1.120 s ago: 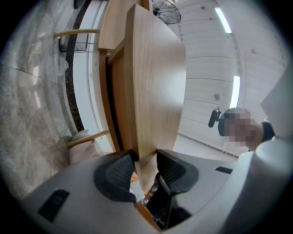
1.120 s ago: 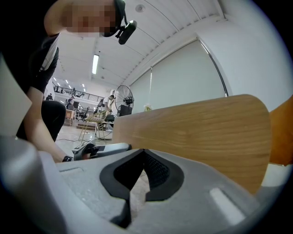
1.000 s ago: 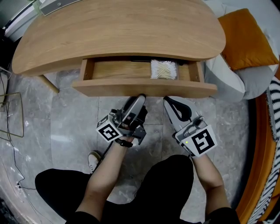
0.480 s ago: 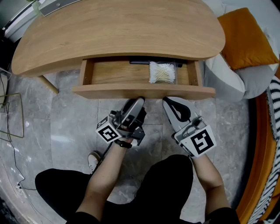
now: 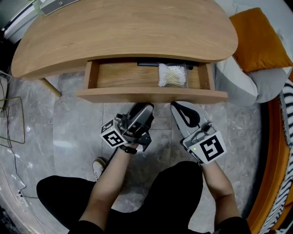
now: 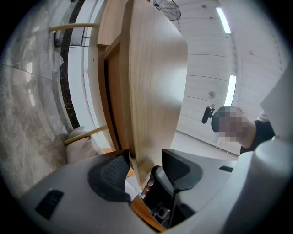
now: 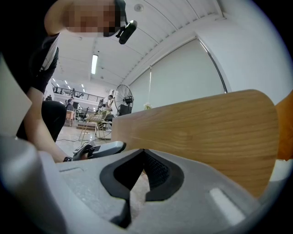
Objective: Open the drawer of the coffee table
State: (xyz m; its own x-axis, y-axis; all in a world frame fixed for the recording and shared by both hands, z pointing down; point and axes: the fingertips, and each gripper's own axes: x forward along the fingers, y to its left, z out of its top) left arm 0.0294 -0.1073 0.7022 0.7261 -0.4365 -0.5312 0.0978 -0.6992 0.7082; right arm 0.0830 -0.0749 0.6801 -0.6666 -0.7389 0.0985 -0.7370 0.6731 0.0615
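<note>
The wooden coffee table (image 5: 123, 32) has its drawer (image 5: 151, 95) pulled out toward me. Inside lie a clear box of pale sticks (image 5: 172, 75) and a dark flat thing (image 5: 160, 64) at the back. My left gripper (image 5: 145, 108) points up at the drawer front's lower edge. In the left gripper view the left gripper (image 6: 144, 157) straddles the edge of the drawer front (image 6: 151, 91). Its jaws have just been opening and the pads stand clear of the wood. My right gripper (image 5: 180, 106) hangs just below the drawer front. The right gripper (image 7: 143, 153) is shut and holds nothing.
An orange cushion (image 5: 258, 41) lies on a grey seat (image 5: 242, 84) right of the table. A wire frame (image 5: 11, 119) and cables sit on the stone floor at the left. My shoe (image 5: 97, 168) and legs are below the grippers. A grey object (image 5: 59, 4) rests on the table's far edge.
The left gripper's jaws have spread apart around the drawer front's edge. A little more of the drawer's inside shows than a second ago. The right gripper has kept still.
</note>
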